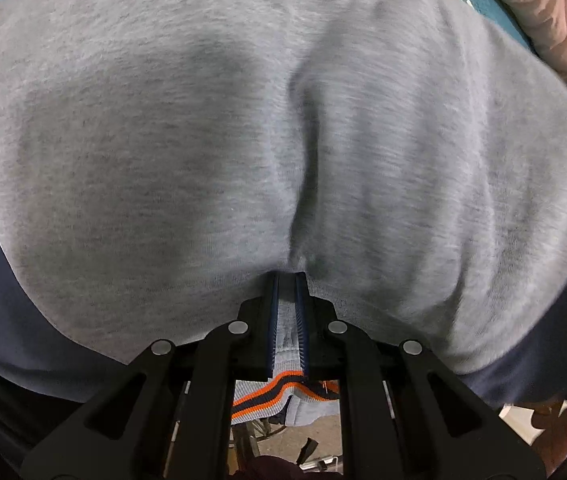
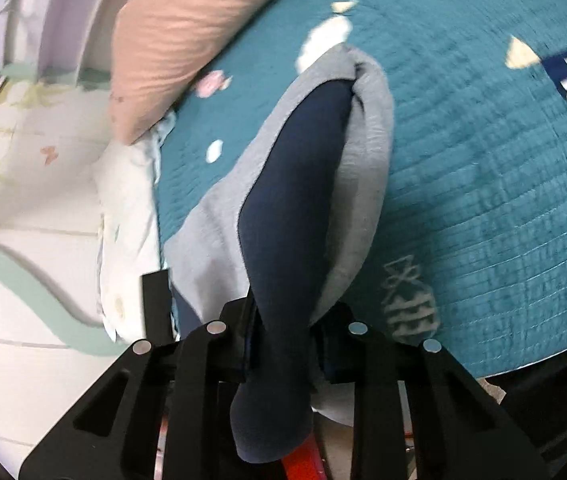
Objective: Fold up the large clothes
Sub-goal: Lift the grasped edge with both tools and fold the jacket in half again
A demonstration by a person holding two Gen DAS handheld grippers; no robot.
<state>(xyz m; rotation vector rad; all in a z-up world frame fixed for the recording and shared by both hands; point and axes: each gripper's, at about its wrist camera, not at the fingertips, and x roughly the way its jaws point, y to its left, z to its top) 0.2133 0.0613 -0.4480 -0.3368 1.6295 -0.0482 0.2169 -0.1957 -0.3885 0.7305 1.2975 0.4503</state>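
Pinching a fold of grey fabric, the left gripper (image 1: 287, 292) has its fingers (image 1: 272, 320) clenched almost together, with the grey sweatshirt (image 1: 203, 140) bunched between the ribbed blue pads. Below the pads a striped hem (image 1: 271, 394) in orange, navy and grey hangs through the frame of the tool. Beyond the fingertips the grey body of the garment fills nearly the whole left wrist view, with a deep crease running up from the grip and navy sleeve panels showing at the lower left and lower right edges.

The right gripper (image 2: 283, 332) is clamped on a thick roll of the same garment, its navy sleeve (image 2: 287, 200) wrapped in grey cloth and pushed right down between the fingers (image 2: 239, 344). The roll stretches away from the grip over a teal bedspread (image 2: 483, 200) with pale printed shapes. A pink pillow (image 2: 187, 32) lies at the far left of the bed, beside white patterned bedding (image 2: 123, 208).
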